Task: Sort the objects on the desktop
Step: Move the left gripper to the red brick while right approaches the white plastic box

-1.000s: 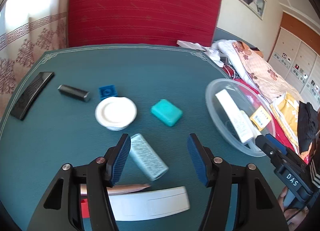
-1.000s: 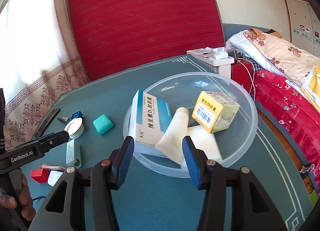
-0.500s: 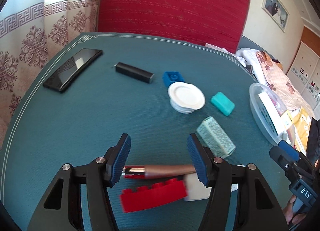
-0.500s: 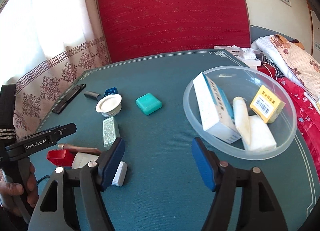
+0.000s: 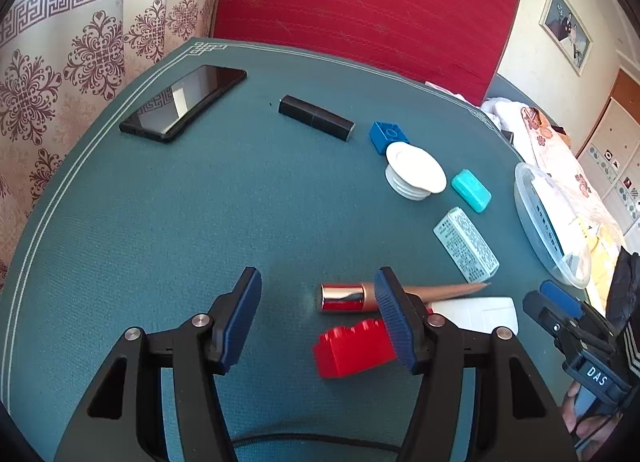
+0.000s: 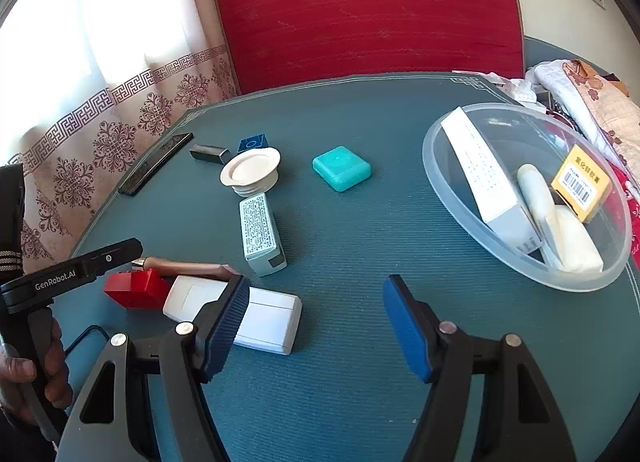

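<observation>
Hovering over the teal cloth-covered table (image 5: 160, 222), the left gripper (image 5: 318, 316) is seen w/ jaws about half open, nothing held; a copper-and-red metal lipstick tube (image 5: 344, 298) lies just inside its right pad and a red plastic building brick (image 5: 352, 348) sits at 4 o'clock of the gap. The right gripper (image 6: 316, 326) has just been opening, jaws wide, nothing between them; a white rectangular plastic switch plate (image 6: 260, 316) is partly covered by its left pad. A clear round plastic bowl (image 6: 448, 166) w/ boxes and a tube inside is found at 2 o'clock in the right wrist view. A pale printed rectangular box (image 6: 260, 234), a teal rounded-square case (image 6: 341, 167), a white round plastic lid (image 6: 251, 171), a blue plastic brick (image 6: 252, 143), a small black bar (image 6: 208, 153) & a black phone (image 5: 184, 102) are spread toward 11 o'clock
</observation>
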Motion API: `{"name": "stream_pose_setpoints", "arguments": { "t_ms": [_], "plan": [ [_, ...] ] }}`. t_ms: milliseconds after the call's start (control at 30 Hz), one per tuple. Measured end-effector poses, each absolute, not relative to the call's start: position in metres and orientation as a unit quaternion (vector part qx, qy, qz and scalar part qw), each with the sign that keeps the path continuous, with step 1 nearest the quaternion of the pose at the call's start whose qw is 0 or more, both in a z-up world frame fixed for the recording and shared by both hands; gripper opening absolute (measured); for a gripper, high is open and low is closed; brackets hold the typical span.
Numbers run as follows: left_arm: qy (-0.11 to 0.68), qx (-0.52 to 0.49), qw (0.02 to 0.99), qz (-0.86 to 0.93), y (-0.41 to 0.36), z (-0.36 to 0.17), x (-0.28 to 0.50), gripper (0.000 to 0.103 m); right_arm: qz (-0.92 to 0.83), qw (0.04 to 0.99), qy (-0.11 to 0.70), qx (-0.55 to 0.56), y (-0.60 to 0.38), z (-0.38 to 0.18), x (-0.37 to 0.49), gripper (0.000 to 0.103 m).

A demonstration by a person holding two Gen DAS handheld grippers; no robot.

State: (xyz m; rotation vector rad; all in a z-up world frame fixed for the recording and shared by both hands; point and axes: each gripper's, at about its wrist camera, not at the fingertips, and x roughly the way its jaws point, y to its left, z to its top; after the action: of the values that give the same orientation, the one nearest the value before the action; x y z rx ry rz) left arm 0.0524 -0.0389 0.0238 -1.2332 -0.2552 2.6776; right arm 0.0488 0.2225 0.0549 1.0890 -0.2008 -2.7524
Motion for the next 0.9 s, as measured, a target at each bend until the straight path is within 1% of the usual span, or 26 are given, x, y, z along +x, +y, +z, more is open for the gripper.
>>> {"name": "stream_pose_setpoints", "arguments": {
  "t_ms": [333, 467, 900],
  "plan": [
    [-0.076, -0.41, 0.123, 0.9, -0.031, 0.026, 0.067, 0.063, -0.92, 0.094, -0.07, 0.374, 0.219, 0.051, 0.048, 0.074],
    [-0.086, -0.413, 0.137, 0.896, -0.027, 0.025, 0.071, 0.073, -0.918, 0.094, -0.074, 0.377, 0.219, 0.05, 0.047, 0.074],
    [-0.068, -0.435, 0.156, 0.884, -0.007, 0.017, 0.086, 0.074, -0.916, 0.098, -0.08, 0.381, 0.221, 0.048, 0.045, 0.075]
  ]
}}
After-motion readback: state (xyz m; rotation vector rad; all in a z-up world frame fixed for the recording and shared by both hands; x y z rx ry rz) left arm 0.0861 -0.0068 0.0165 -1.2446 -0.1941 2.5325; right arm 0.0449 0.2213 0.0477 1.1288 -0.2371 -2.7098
